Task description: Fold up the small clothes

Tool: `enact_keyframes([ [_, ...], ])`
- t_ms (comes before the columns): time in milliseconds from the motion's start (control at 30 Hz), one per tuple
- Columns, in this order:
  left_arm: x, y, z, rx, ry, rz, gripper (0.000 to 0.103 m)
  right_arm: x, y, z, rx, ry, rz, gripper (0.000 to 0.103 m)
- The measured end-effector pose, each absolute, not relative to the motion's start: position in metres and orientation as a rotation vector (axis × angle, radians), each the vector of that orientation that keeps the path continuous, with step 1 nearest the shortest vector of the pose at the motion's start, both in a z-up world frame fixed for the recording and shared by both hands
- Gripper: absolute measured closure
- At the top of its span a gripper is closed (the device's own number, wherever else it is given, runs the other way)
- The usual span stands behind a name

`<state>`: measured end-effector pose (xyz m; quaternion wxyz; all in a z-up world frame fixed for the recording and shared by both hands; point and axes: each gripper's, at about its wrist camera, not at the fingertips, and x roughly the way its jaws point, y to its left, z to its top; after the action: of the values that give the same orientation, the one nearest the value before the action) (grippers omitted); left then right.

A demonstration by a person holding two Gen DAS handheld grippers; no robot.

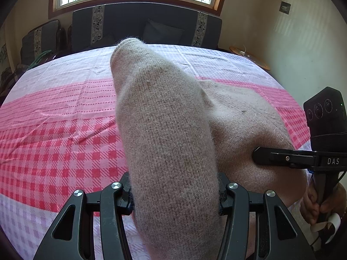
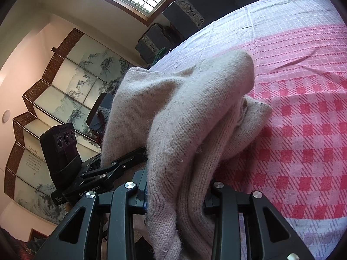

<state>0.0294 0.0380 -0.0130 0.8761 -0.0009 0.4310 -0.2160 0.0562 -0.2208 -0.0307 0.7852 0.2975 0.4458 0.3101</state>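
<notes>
Both grippers clamp one beige knit garment above the checked cloth: the left gripper pinches a fold, the right gripper a bunched edge.

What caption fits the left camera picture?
Left gripper clamps a beige knit garment above the pink checked cloth.

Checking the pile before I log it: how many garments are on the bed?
1: a beige knit garment, lifted over the checked sheet, gripped by both grippers. Others may lie hidden beneath.
</notes>
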Motion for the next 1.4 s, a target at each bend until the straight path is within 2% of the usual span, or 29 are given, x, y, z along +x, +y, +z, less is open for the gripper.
enact_keyframes([
  [667, 0.032, 0.053, 0.011, 0.038, 0.860, -0.465, 0.050, 0.045, -0.212, -0.024, 0.596, 0.912, 0.674, 0.072],
  [1400, 0.031, 0.049, -0.026, 0.042, 0.856, -0.419, 0.049, 0.029, -0.200, -0.044, 0.530, 0.932, 0.612, 0.072],
])
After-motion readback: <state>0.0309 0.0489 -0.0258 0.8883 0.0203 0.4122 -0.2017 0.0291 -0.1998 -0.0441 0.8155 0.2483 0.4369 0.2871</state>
